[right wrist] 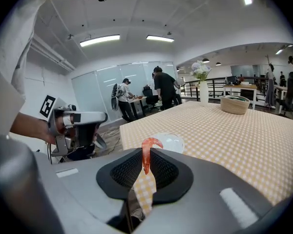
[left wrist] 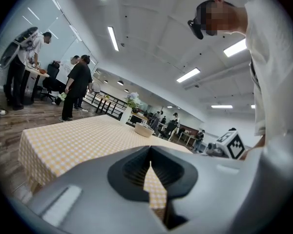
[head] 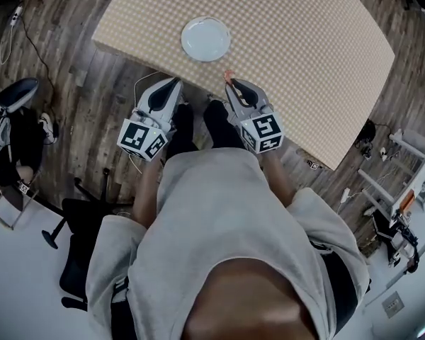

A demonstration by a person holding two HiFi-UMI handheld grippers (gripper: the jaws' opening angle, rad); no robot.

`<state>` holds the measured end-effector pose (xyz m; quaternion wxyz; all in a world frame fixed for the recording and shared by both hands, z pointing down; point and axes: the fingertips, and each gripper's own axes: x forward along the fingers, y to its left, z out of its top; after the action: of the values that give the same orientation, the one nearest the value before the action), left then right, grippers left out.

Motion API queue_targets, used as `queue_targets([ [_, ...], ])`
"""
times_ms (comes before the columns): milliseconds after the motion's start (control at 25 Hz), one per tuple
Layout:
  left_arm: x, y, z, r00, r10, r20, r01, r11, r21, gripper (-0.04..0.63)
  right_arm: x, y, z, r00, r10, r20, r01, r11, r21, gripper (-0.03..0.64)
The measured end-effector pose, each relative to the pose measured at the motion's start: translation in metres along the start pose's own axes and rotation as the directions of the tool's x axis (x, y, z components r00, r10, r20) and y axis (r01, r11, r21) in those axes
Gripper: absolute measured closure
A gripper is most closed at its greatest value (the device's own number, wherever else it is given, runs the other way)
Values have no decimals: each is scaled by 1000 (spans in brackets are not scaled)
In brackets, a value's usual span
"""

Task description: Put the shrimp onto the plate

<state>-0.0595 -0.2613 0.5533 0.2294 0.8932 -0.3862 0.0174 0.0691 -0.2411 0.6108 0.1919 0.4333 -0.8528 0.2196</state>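
one shrimp [right wrist: 145,156] between jaws of right gripper [head: 231,85], near the plate [head: 206,39]

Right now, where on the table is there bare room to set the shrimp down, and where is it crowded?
The white plate is empty, and the checked table is bare from the plate to its right edge. A basket sits at the far end. Only the near edge is tight: the right tool, holding the shrimp, and the left tool hang there.

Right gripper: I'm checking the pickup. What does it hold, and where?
The right gripper pinches the shrimp by its lower end; the curl sticks up free.
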Motion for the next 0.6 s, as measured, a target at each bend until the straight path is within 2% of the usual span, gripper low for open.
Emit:
queue_targets([
  [280,-6,-3,0,1000,4,-4,-4,1000,2,586,21,-8,-13,999,13,-37,-14,999,-33,566],
  [600,-16,-1,-6,1000,28,-11,-28,999,-16,586,80,-27,-4,997,33,-70,-40,994,-100,566],
])
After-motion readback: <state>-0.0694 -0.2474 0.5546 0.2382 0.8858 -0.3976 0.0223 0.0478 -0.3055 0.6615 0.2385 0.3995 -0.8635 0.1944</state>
